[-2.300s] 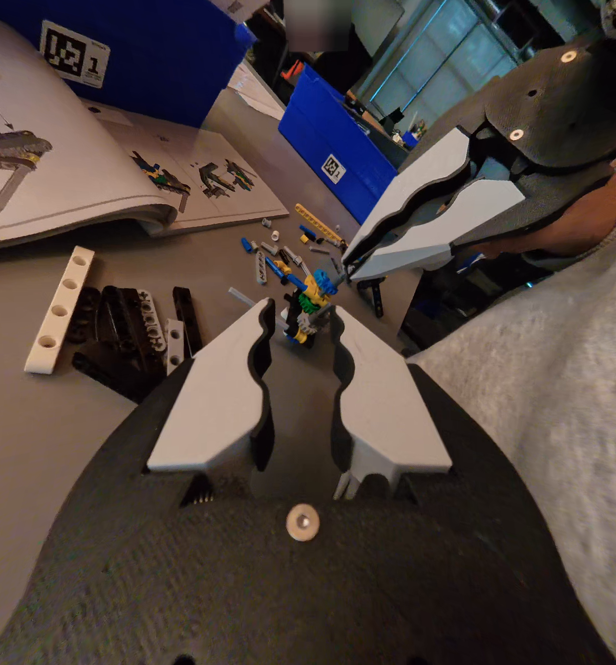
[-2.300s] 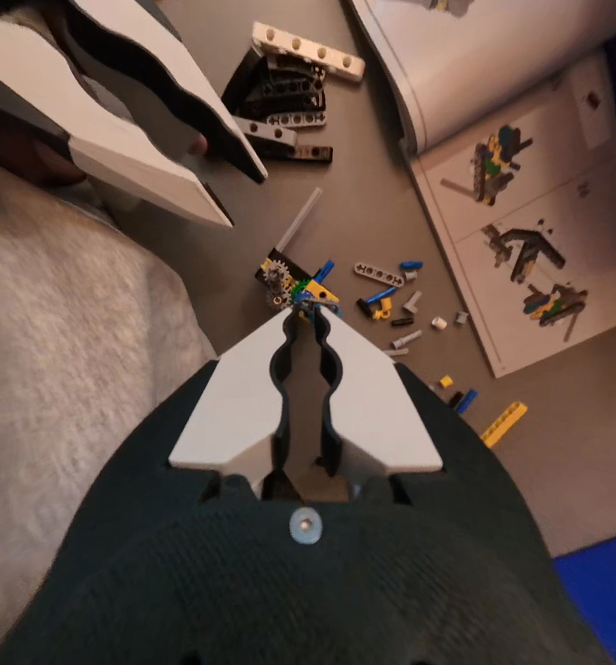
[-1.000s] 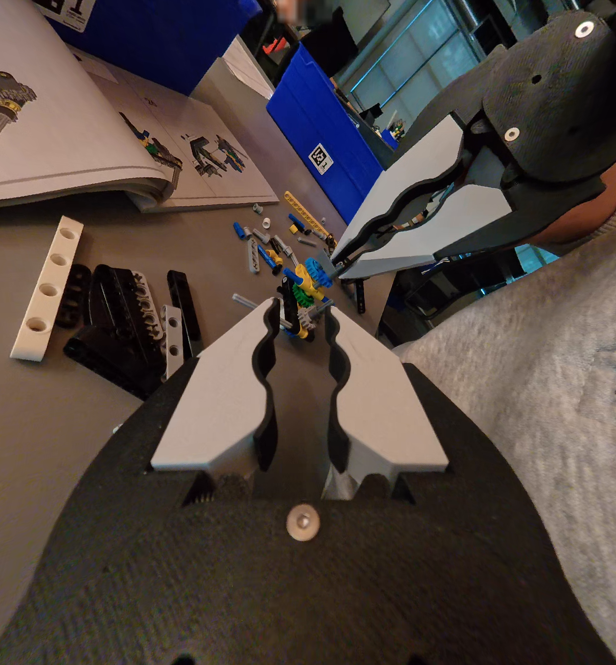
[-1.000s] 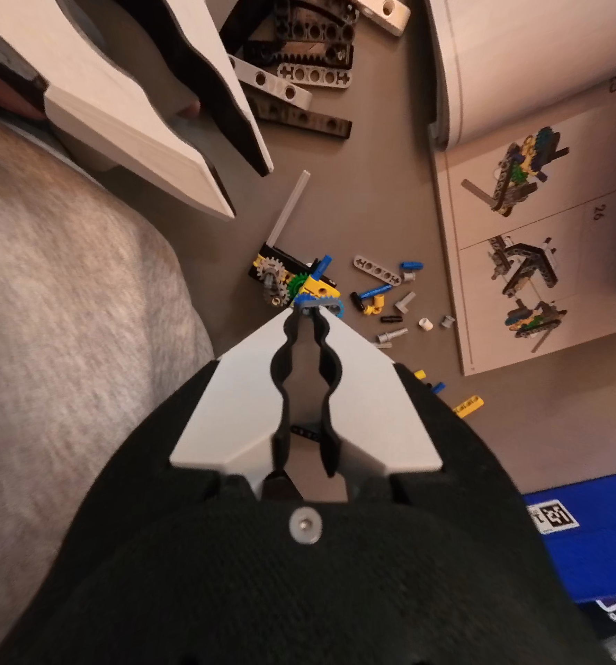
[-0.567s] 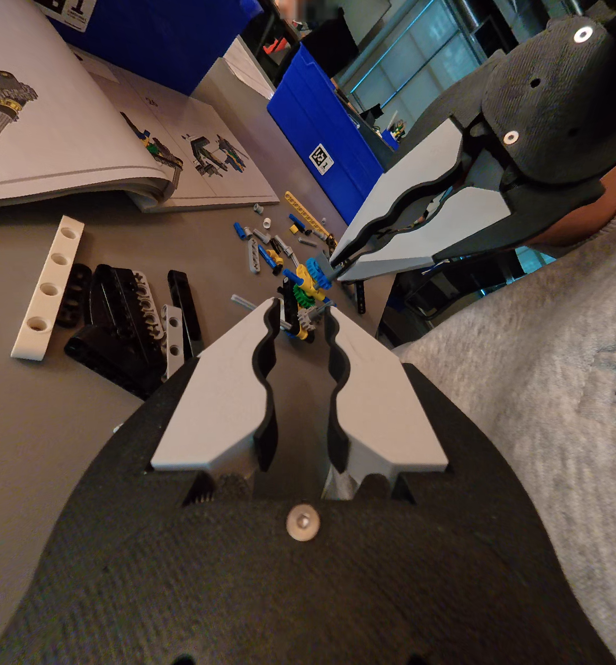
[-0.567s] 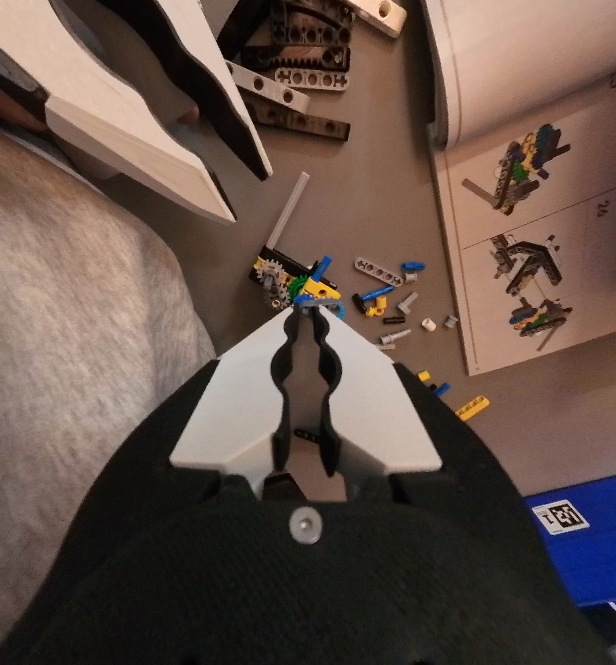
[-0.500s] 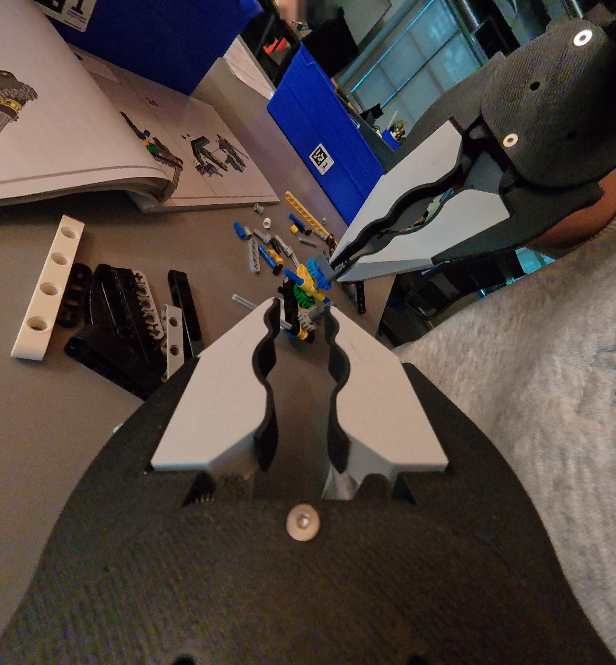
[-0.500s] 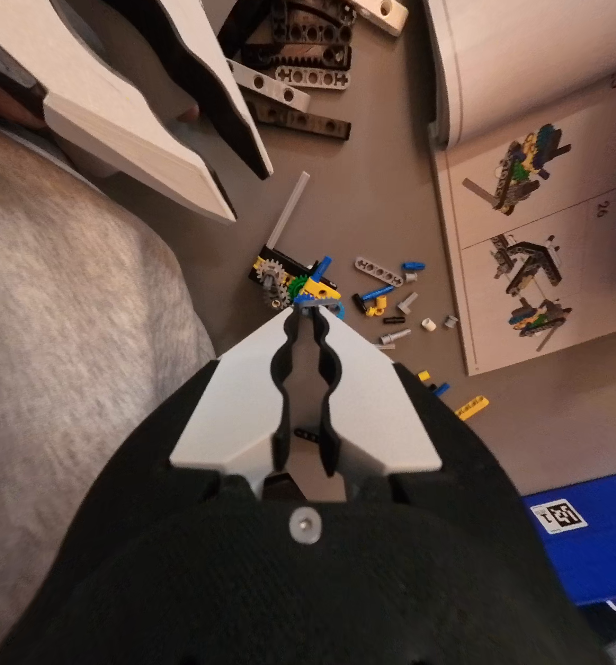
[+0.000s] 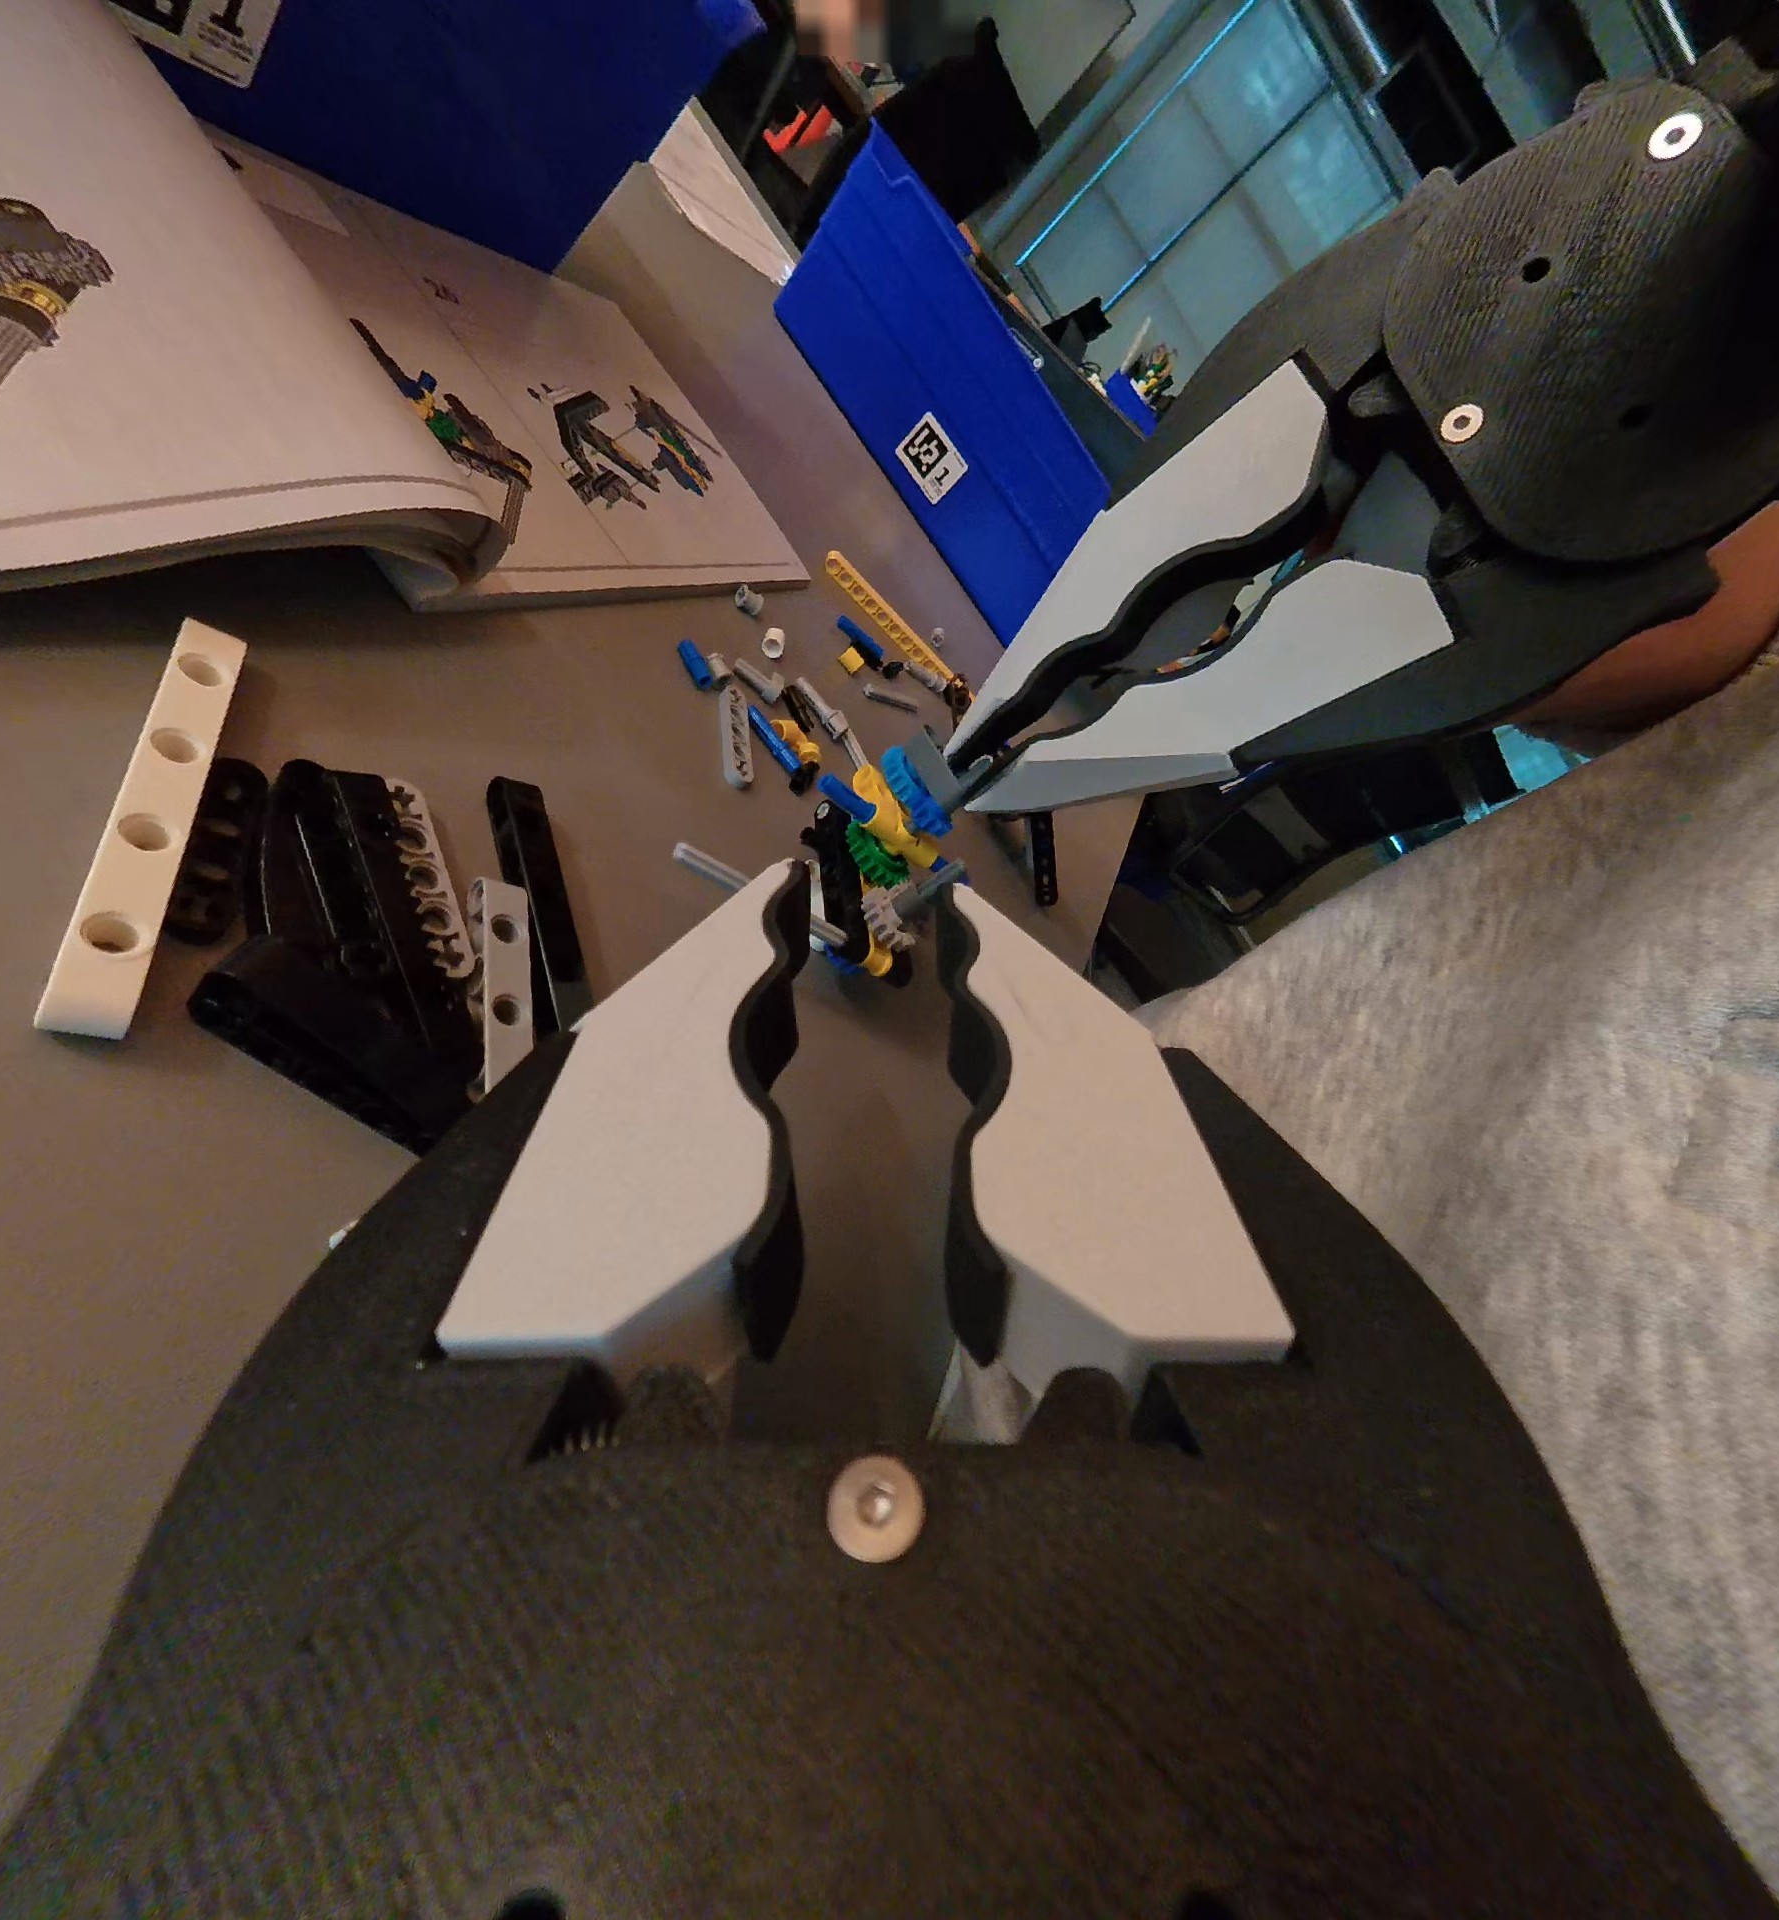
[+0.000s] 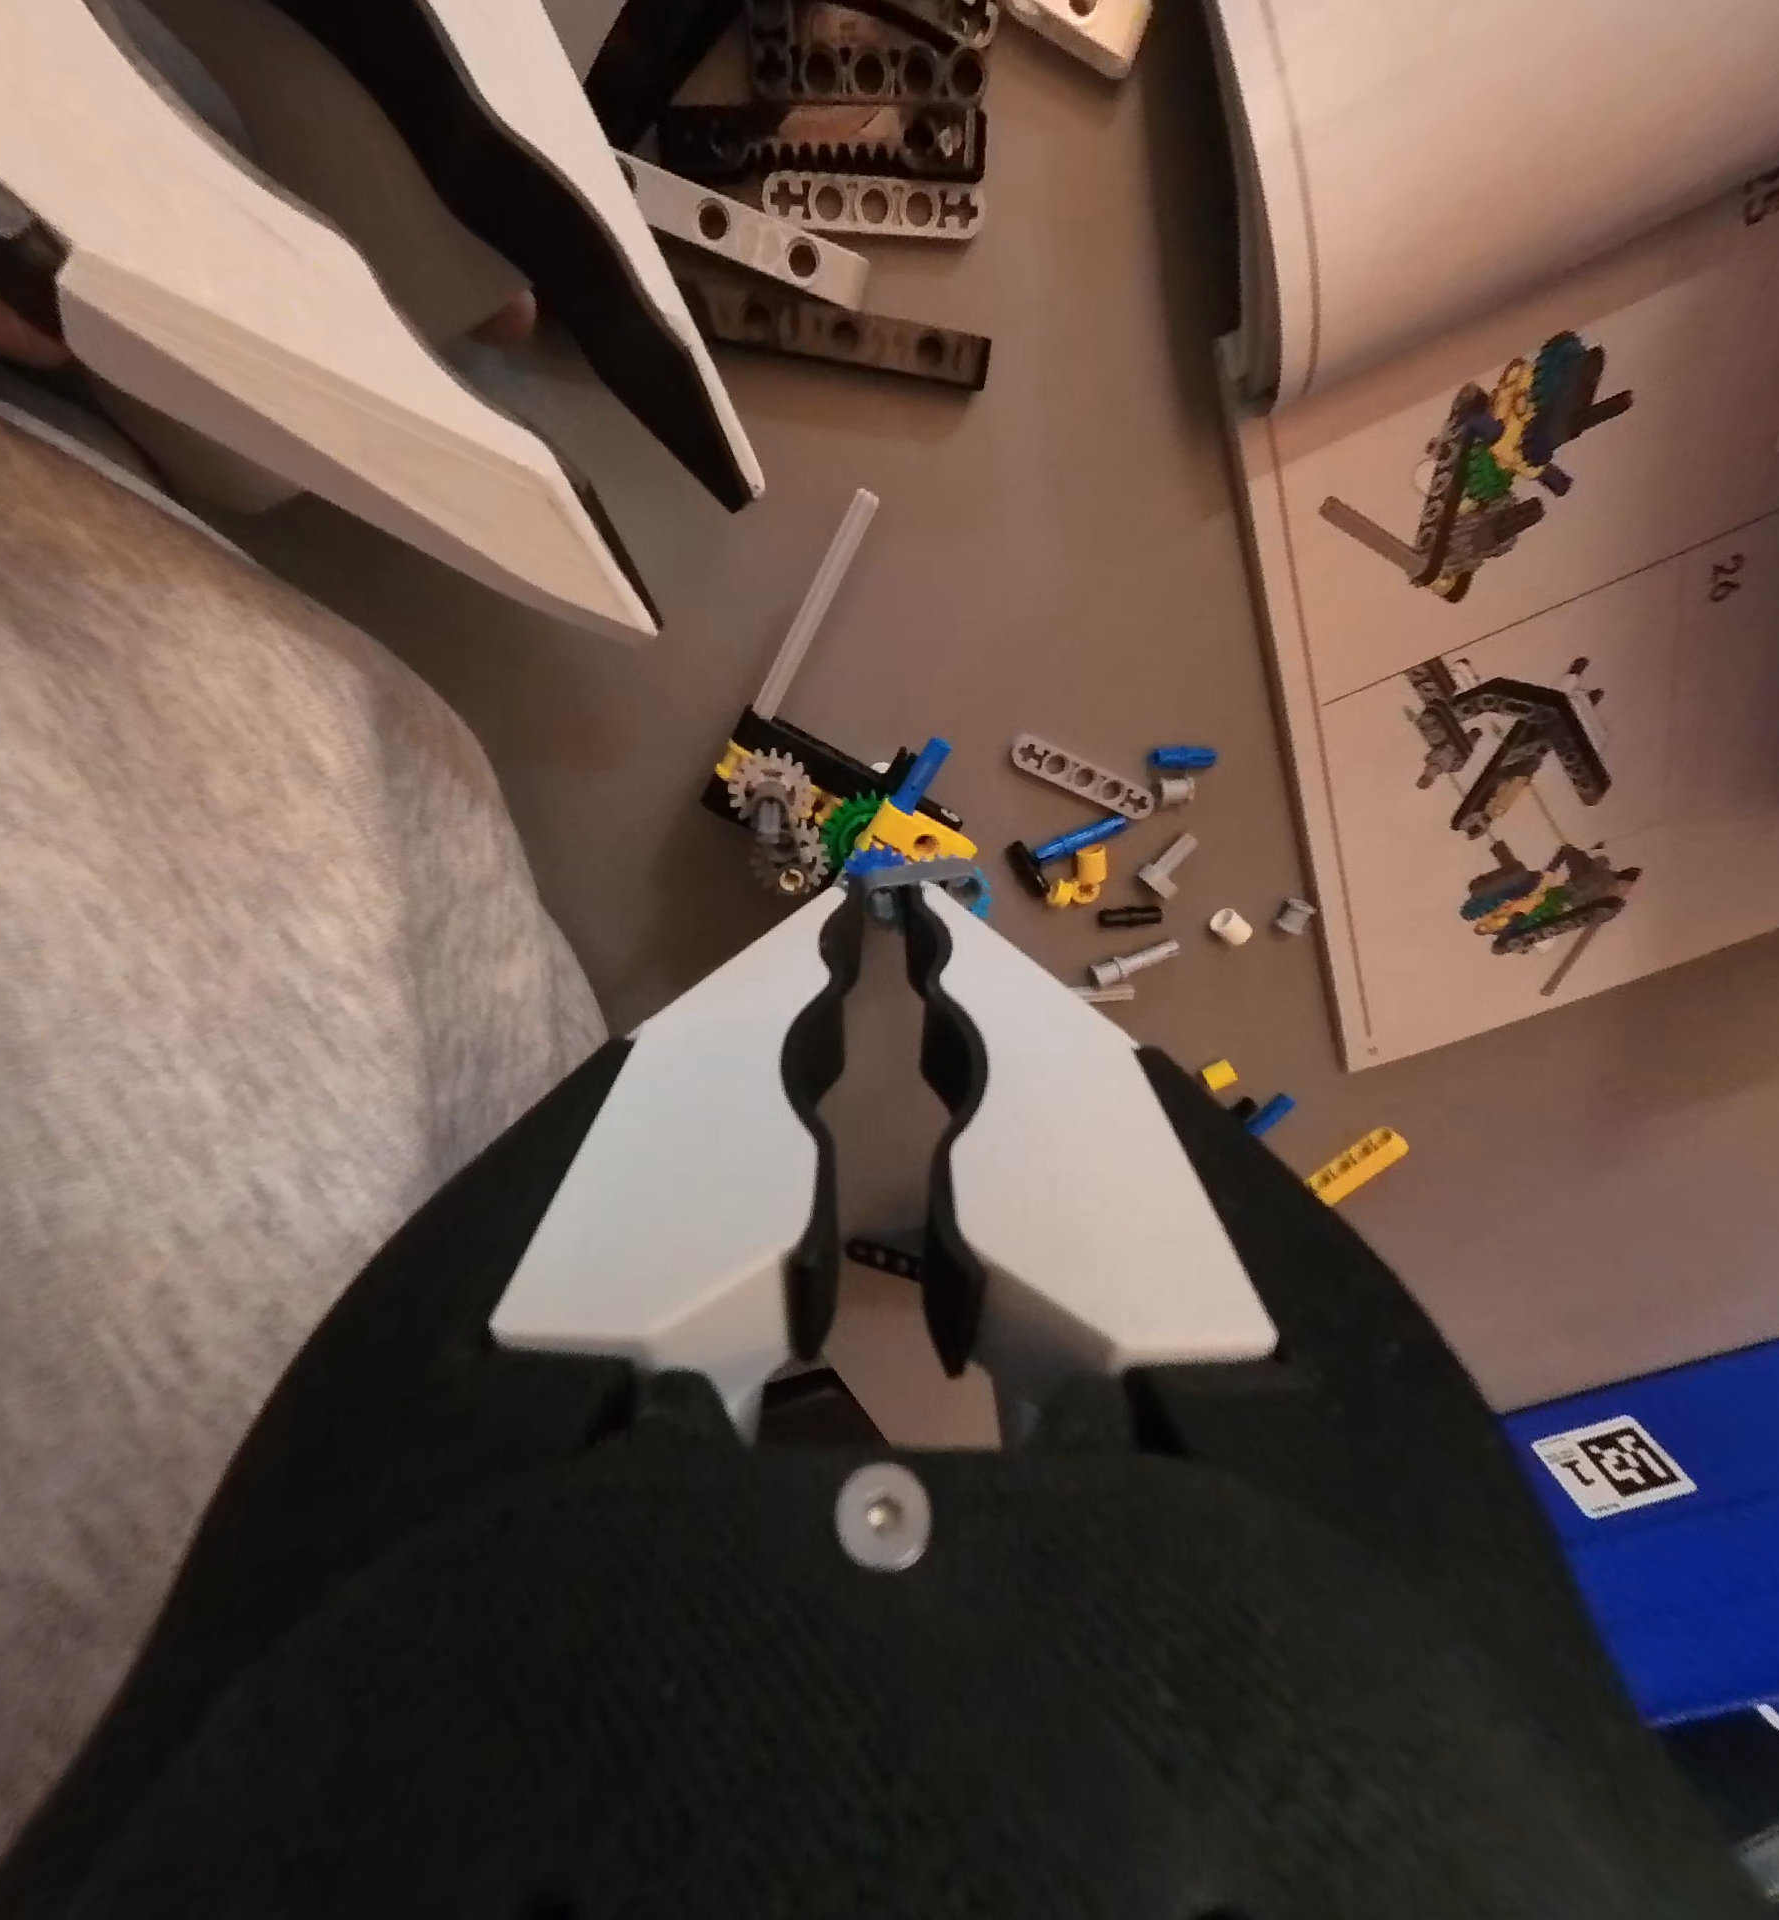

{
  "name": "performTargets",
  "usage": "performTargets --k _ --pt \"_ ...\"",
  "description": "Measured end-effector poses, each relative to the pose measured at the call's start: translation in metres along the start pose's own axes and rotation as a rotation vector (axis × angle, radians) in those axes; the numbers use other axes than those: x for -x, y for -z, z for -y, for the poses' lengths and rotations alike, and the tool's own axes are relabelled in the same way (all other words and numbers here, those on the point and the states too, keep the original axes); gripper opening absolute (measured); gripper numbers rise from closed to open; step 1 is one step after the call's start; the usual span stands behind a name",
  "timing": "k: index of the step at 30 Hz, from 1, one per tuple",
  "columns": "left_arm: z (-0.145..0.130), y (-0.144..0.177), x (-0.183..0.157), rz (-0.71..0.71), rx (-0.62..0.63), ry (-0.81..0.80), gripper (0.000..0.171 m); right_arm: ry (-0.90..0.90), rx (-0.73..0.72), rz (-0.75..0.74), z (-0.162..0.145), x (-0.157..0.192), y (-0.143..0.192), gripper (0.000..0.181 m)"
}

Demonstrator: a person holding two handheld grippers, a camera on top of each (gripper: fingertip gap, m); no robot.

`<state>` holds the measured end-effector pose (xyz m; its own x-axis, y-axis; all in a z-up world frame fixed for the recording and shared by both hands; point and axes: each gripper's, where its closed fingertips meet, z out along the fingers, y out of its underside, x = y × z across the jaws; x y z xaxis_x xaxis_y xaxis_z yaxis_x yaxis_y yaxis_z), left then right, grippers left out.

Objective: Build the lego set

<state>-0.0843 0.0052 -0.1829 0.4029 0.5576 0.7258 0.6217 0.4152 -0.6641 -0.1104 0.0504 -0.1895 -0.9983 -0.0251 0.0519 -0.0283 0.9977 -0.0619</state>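
Observation:
A small lego assembly (image 9: 869,852) of yellow, black and blue parts with green and grey gears stands on the grey table, near its edge. It also shows in the right wrist view (image 10: 791,810). A long grey axle (image 10: 817,613) sticks out of it. My right gripper (image 10: 885,904) is shut on a small grey part (image 10: 911,878) with a blue gear at the top of the assembly; the left wrist view shows it too (image 9: 952,774). My left gripper (image 9: 869,894) is open and empty, its tips just short of the assembly, apart from it (image 10: 693,556).
An open instruction booklet (image 9: 189,395) lies at the back. A pile of black beams (image 9: 345,935) and a white beam (image 9: 142,831) lie left. Loose small parts (image 10: 1103,842) and a yellow beam (image 10: 1358,1164) lie beyond the assembly. Blue bins (image 9: 926,343) stand behind. A person's grey sleeve (image 9: 1487,1039) is close. Spacing between my two grippers at the tips: around 6 centimeters. From my right tips it is roughly 20 centimeters to the yellow beam (image 10: 1358,1164); from my left, 25 centimeters. The left camera catches it too, in the left wrist view (image 9: 855,582).
Since 2.3 s ago both grippers shifted slightly and the left came a little nearer the assembly. Over the last second almost nothing moved; the right stays shut on the grey part.

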Motion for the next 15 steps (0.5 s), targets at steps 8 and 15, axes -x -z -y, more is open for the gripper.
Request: performTargets --k 8,15 --pt "0.0 0.0002 -0.0002 -0.002 0.0 0.001 0.022 0.028 -0.02 0.056 0.0003 0.0014 0.0065 0.03" --pt "0.0 0.0002 0.0001 -0.003 0.001 0.006 0.022 0.371 -0.021 0.06 -0.0074 0.0038 0.0028 0.028"
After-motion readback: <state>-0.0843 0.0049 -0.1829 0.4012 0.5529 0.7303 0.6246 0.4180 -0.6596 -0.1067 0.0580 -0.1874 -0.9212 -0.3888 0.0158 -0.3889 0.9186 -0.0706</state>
